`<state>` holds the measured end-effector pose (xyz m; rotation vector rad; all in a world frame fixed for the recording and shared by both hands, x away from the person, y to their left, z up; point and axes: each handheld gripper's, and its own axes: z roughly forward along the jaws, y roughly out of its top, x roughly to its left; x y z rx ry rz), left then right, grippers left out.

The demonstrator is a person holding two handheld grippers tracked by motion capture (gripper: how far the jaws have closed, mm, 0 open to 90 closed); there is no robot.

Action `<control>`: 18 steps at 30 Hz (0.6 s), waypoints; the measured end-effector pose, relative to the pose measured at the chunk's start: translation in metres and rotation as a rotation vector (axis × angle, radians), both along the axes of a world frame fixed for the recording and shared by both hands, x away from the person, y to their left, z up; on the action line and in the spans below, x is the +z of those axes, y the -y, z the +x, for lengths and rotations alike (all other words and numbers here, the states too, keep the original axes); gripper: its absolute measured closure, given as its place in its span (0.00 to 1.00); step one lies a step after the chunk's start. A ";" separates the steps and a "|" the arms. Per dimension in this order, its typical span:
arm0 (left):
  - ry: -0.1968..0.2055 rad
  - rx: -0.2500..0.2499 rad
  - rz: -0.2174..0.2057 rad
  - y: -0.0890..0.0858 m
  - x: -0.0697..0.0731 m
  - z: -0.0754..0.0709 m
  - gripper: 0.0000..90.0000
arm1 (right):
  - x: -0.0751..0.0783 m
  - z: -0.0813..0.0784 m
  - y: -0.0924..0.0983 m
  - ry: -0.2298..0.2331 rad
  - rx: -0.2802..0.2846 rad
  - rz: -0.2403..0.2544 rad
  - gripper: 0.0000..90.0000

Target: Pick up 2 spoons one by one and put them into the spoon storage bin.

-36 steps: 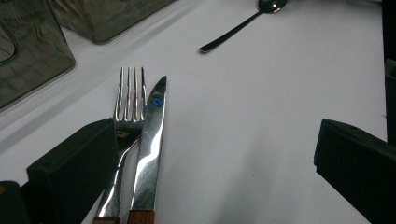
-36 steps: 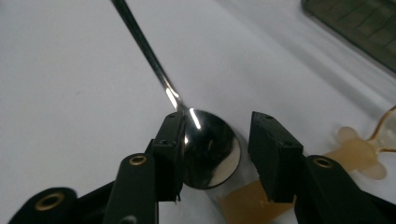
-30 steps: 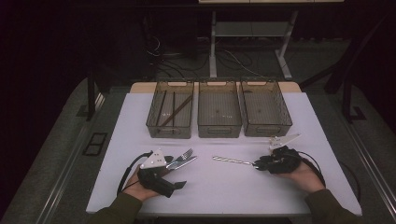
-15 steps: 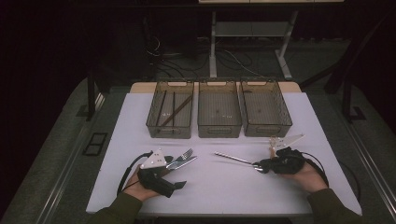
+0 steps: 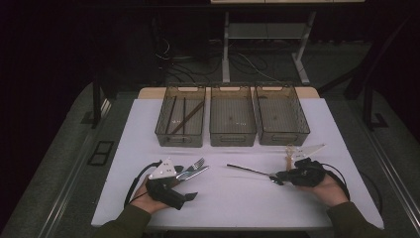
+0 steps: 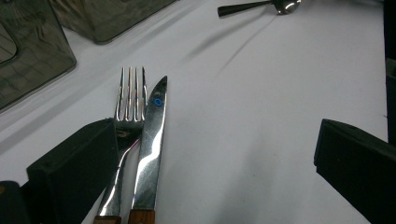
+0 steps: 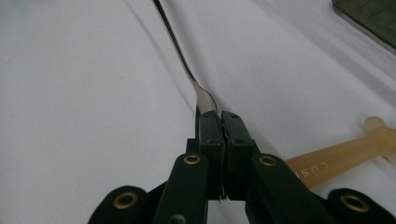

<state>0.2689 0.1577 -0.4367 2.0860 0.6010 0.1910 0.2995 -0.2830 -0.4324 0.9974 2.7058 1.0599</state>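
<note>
A fork (image 6: 130,100) and a wooden-handled knife (image 6: 152,140) lie side by side on the white table. They sit between the wide-open jaws of my left gripper (image 6: 215,154), close to its left jaw. From above, the fork (image 5: 198,162) and knife (image 5: 195,172) lie just ahead of the left gripper (image 5: 185,183). My right gripper (image 7: 222,116) has just been closing and is now shut on the bowl end of a spoon (image 7: 180,51). The spoon's dark handle (image 5: 250,171) points left from the right gripper (image 5: 280,176).
Three smoky clear bins stand in a row at the back: the left bin (image 5: 181,139) holds dark sticks, then the middle bin (image 5: 233,136) and the right bin (image 5: 282,134). A beige utensil (image 7: 336,154) lies on the table beside the right gripper.
The right gripper's jaws have closed onto the spoon's bowl end. The left hand, fork and knife have stayed put.
</note>
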 end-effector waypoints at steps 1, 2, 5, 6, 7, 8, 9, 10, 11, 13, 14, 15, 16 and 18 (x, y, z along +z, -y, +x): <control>0.000 0.000 0.000 0.000 0.000 0.000 0.00 | 0.001 0.000 0.000 0.003 -0.003 0.005 0.98; -0.001 0.000 -0.001 0.000 0.000 0.000 0.00 | 0.001 0.000 -0.001 0.007 -0.008 0.011 0.98; -0.002 0.001 -0.003 0.000 0.000 0.000 0.00 | 0.004 0.001 -0.001 0.018 -0.029 0.026 0.98; -0.002 0.001 -0.001 0.000 0.000 0.000 0.00 | 0.006 0.001 -0.001 0.020 -0.038 0.031 0.98; -0.002 0.002 -0.001 0.000 0.000 0.000 0.00 | 0.006 0.002 -0.001 0.025 -0.044 0.036 0.98; -0.003 0.002 -0.001 0.001 0.000 0.000 0.00 | 0.008 0.003 -0.002 0.030 -0.051 0.040 0.98; -0.003 0.003 -0.001 0.001 0.000 0.000 0.00 | 0.009 0.004 -0.002 0.038 -0.056 0.041 0.98; -0.003 0.003 -0.001 0.001 0.000 0.000 0.00 | 0.011 0.005 -0.002 0.042 -0.065 0.042 0.98; -0.002 0.002 0.000 0.001 0.000 0.000 0.00 | 0.012 0.006 -0.002 0.045 -0.070 0.046 0.98; -0.002 0.002 0.000 0.001 0.000 0.000 0.00 | 0.015 0.009 -0.002 0.054 -0.083 0.059 0.98; -0.002 0.003 -0.001 0.001 0.000 0.000 0.00 | 0.017 0.010 -0.002 0.054 -0.093 0.072 0.98; -0.003 0.003 0.000 0.001 0.000 0.000 0.00 | 0.018 0.012 -0.002 0.057 -0.099 0.080 0.98; -0.003 0.002 0.000 0.001 -0.001 0.000 0.00 | 0.019 0.014 -0.002 0.059 -0.108 0.088 0.98; -0.003 0.002 0.000 0.001 -0.001 0.000 0.00 | 0.023 0.018 -0.002 0.063 -0.127 0.102 0.98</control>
